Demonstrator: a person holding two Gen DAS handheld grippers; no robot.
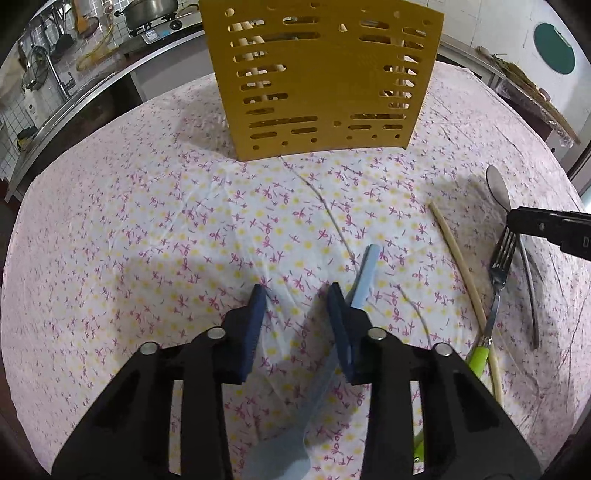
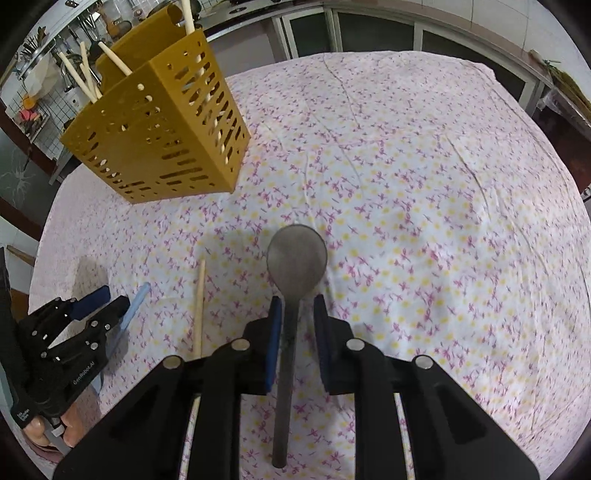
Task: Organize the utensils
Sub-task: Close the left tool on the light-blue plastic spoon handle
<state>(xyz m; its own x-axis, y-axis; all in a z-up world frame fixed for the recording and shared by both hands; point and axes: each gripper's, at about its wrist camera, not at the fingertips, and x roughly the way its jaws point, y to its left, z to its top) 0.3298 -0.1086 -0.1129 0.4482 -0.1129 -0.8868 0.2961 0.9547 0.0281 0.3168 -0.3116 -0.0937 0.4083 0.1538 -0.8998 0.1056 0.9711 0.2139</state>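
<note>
A yellow slotted utensil holder (image 1: 317,79) stands at the far side of the flowered tablecloth (image 1: 147,229), with several wooden chopsticks in it; it also shows in the right wrist view (image 2: 159,129). My left gripper (image 1: 297,295) is open, its right finger beside the handle of a light blue spoon (image 1: 364,271) lying on the cloth. My right gripper (image 2: 297,306) is open and straddles the handle of a metal spoon (image 2: 295,254) without pinching it. A loose chopstick (image 1: 461,266), a green-handled fork (image 1: 496,284) and the metal spoon (image 1: 498,188) lie at right.
A kitchen counter with a pot and stove (image 1: 151,14) runs behind the table at left. Cabinets (image 2: 369,33) stand beyond the table's far edge. The left gripper (image 2: 85,310) and the chopstick (image 2: 200,302) show left of my right gripper.
</note>
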